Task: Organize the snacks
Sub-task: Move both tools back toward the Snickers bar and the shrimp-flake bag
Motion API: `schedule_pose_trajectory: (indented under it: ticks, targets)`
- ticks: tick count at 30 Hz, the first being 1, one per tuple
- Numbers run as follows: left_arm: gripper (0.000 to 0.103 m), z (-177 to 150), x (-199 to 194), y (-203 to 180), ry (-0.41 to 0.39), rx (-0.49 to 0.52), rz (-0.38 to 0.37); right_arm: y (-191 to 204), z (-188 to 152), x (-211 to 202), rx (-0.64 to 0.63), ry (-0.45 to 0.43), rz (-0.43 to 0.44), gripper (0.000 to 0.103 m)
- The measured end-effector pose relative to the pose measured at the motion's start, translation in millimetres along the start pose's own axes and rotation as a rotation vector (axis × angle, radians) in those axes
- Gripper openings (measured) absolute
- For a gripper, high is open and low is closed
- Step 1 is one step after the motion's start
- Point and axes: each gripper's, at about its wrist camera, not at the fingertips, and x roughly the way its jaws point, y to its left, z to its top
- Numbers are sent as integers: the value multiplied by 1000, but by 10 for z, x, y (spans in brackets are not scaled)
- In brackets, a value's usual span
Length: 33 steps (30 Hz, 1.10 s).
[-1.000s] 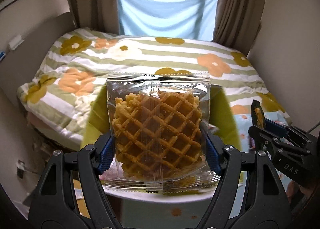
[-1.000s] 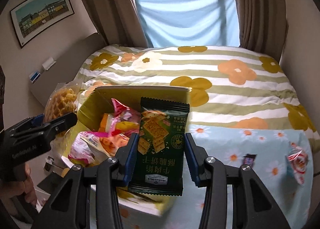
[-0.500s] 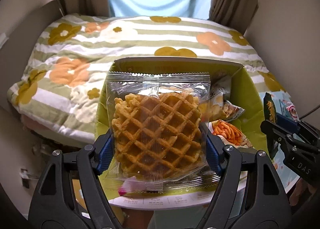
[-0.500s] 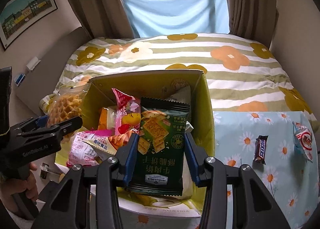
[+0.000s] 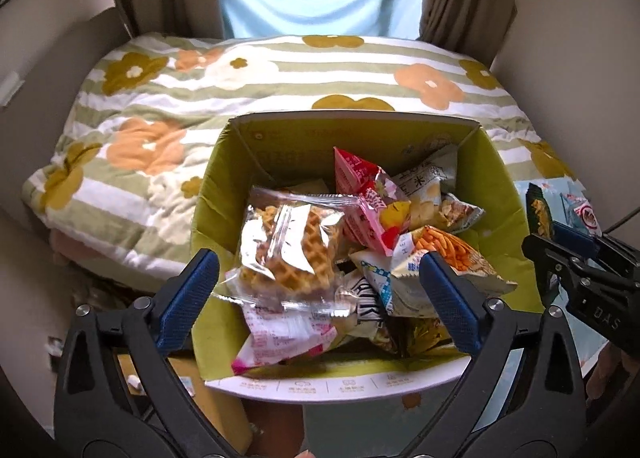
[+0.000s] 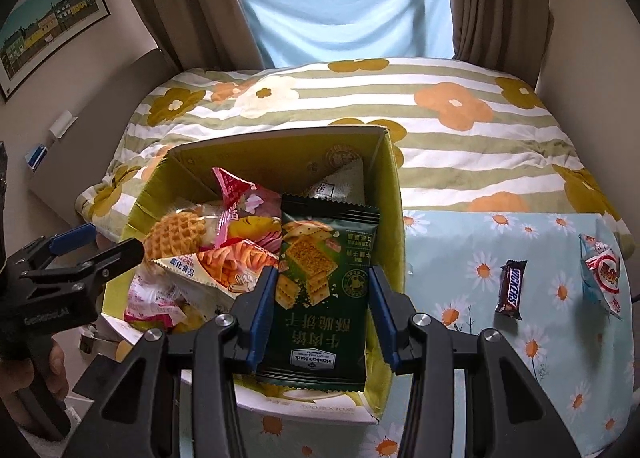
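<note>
Dropping snacks into the box, one packet at a time.

Left tongs [image 5: 316, 290] opening, empty, above the waffle packet [image 5: 292, 254] lying loose on the pile inside the green box [image 5: 216, 194]. Right tongs [image 6: 322, 312] clenched on the dark green cracker packet [image 6: 324, 286], poised over the box's near right corner; next, probably letting go there, then fetching the chocolate bar [image 6: 510, 290] and red-and-white packet [image 6: 602, 274] from the flowered desk [image 6: 460, 242]. Box bottom hidden under snacks; desk edges cut off.
</note>
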Motion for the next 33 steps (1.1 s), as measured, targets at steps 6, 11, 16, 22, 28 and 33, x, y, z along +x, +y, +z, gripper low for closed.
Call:
schedule_pose_trajectory:
  ticks: [6, 11, 16, 22, 28, 33]
  targets:
    - [100, -76, -83, -67, -8, 18, 15, -6, -27, 33, 1, 25, 19, 42]
    - [100, -131, -140, -114, -18, 28, 30, -47, -71, 102, 35, 41, 63, 63]
    - [100, -193, -211, -135, -30, 33, 44, -13, -129, 31, 6, -13, 47, 101]
    - [100, -247, -265, -144, -44, 42, 39, 12, -190, -34, -21, -28, 26, 101]
    - [100, -295, -285, -166, -41, 52, 10, -14, -264, -140, -2, -27, 17, 101]
    - [100, -329, -259, -232, -20, 72, -12, -99, -339, -271, 36, -23, -1, 101]
